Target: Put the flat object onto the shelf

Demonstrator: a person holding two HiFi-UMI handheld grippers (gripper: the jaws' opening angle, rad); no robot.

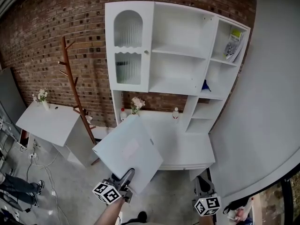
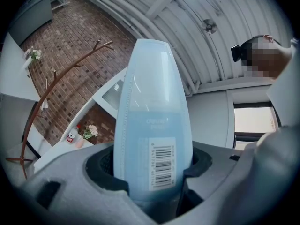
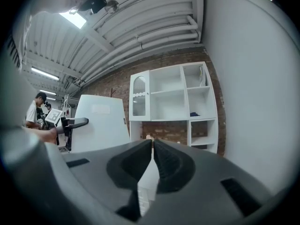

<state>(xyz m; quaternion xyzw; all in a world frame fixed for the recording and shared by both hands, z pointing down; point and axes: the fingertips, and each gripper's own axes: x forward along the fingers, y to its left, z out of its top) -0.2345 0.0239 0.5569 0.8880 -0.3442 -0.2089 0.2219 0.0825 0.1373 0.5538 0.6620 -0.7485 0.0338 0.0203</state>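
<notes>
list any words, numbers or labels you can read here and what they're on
Nothing can be read outright.
On the flat blue pack: a barcode label with digits beside the bars, too blurred to read; faint print above it, also unreadable.
On the papers in the top right shelf of the white cabinet: green print, too small to read.

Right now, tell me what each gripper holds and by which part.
The left gripper clamps the flat pale-blue object by its near edge, at the barcode label. The right gripper is shut and empty.
</notes>
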